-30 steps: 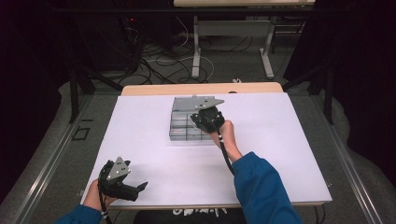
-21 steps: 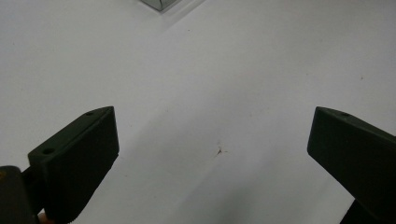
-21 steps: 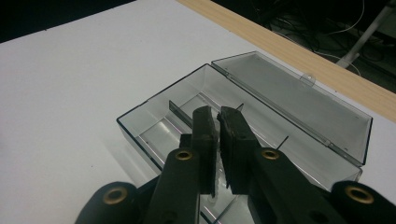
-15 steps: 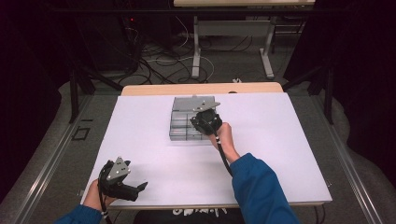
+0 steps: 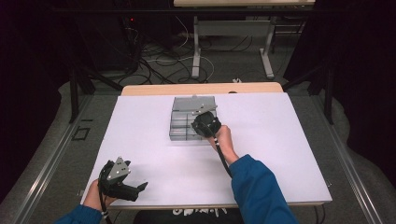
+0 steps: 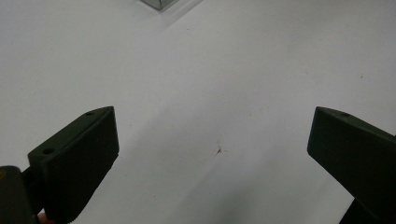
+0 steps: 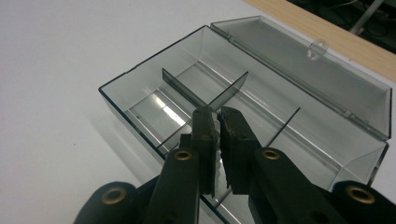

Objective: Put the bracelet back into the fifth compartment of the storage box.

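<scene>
A smoky clear plastic compartment box (image 5: 182, 126) lies on the white table with its lid (image 7: 303, 70) folded open at the back. My right gripper (image 5: 205, 123) hangs over the box's right part. Its jaws (image 7: 218, 114) are shut on a thin smoky divider plate (image 7: 184, 86), which stands inside the box (image 7: 140, 63), slanted across a compartment. Another thin divider (image 7: 282, 123) sits further right. My left gripper (image 5: 138, 191) rests near the table's front left corner, open, with bare table between its jaws (image 6: 210, 140).
The white table top (image 5: 280, 140) has a wooden strip (image 5: 201, 88) along its far edge. Beyond it are table legs and cables on the floor. A corner of the box (image 6: 159, 3) shows at the top of the left gripper view.
My right gripper has sunk slightly toward the box with the divider plate in its jaws. The left gripper has stayed where it was.
</scene>
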Available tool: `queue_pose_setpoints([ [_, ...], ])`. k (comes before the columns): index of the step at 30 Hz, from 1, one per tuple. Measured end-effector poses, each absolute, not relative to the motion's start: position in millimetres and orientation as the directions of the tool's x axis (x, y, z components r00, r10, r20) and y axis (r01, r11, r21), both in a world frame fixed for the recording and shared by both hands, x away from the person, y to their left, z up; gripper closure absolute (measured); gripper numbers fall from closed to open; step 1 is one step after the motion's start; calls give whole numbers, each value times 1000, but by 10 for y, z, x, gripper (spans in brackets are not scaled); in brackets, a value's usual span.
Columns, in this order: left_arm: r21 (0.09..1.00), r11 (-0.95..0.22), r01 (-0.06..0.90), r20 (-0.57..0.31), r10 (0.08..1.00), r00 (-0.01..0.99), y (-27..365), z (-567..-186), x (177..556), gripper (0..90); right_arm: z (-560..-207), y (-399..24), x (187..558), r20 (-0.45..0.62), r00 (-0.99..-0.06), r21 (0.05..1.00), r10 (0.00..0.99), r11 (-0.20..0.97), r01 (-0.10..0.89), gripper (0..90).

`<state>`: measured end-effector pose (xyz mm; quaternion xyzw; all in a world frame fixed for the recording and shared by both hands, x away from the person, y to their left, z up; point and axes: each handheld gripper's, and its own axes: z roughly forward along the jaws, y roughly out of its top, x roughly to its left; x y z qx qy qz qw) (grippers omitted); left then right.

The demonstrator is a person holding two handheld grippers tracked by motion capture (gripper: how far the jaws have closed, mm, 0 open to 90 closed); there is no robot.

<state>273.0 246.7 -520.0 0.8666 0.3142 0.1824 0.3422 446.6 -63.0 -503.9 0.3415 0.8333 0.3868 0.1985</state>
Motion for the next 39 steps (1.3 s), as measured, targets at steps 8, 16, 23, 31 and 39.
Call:
queue_pose_setpoints([
  [8,708,-569,419,103,669,736,2467,-5201,2730,22,-5093,-603,4485,-70,-679,764,730,477,434,842],
  [16,707,-571,418,104,668,737,2466,-5201,2732,22,-5145,-603,4518,-77,-643,752,762,468,465,835],
  [23,706,-571,418,104,668,737,2465,-5200,2731,22,-5170,-625,4544,-57,-625,721,778,466,514,811],
  [31,707,-570,419,103,669,736,2466,-5199,2727,22,-5144,-663,4526,-25,-643,750,765,440,494,623],
  [39,704,-577,414,114,667,736,2469,-5198,2736,22,-5032,-821,4403,35,-684,723,728,454,521,366],
])
